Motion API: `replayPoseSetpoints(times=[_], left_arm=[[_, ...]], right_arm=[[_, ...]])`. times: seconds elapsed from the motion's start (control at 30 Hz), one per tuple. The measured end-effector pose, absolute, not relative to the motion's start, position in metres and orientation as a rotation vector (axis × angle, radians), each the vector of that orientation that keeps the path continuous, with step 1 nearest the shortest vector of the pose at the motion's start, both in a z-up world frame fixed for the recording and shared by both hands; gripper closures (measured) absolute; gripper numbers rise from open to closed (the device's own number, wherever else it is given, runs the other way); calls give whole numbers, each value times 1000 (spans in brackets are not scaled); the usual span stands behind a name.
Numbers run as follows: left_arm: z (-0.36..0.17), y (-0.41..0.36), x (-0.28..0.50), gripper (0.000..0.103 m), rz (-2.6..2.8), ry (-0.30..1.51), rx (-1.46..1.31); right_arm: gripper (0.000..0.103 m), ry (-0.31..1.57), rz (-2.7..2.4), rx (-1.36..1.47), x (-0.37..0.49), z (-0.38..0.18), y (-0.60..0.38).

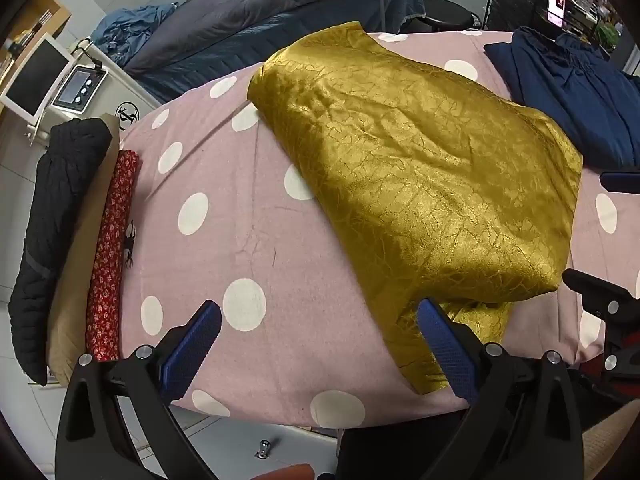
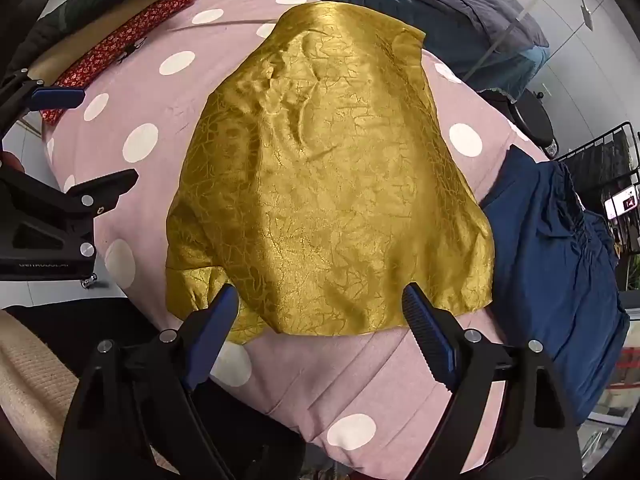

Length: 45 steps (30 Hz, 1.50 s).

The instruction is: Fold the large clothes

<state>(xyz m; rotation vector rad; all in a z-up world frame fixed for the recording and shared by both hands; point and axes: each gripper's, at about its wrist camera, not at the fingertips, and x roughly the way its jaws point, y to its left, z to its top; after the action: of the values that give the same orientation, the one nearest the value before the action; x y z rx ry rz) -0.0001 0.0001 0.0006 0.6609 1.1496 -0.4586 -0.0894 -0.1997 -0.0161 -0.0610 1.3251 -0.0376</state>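
Observation:
A shiny gold garment (image 1: 420, 184) lies folded over itself on the pink polka-dot table cover (image 1: 224, 216), and it fills the middle of the right wrist view as the gold garment (image 2: 328, 184). My left gripper (image 1: 320, 344) hangs open above the near edge, its right finger over the garment's lower corner, nothing between the pads. My right gripper (image 2: 320, 320) is open too, over the garment's near hem, which shows between the fingers untouched. The left gripper (image 2: 60, 152) also appears at the left edge of the right wrist view.
A navy garment (image 1: 568, 92) lies at the right of the table, also seen as the navy garment (image 2: 560, 272). A folded red floral cloth (image 1: 114, 252), a tan piece and a black quilted jacket (image 1: 52, 216) lie along the left edge. Beyond is a bed with grey bedding (image 1: 256, 24).

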Motion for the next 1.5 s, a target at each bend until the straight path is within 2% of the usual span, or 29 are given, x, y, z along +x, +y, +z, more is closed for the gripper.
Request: replayPoseSetpoints(times=[1.5], left_arm=[[-5,5,1,7,-467,1195,640]], right_arm=[[20,1372,-29,-81,-103,-32,-202]])
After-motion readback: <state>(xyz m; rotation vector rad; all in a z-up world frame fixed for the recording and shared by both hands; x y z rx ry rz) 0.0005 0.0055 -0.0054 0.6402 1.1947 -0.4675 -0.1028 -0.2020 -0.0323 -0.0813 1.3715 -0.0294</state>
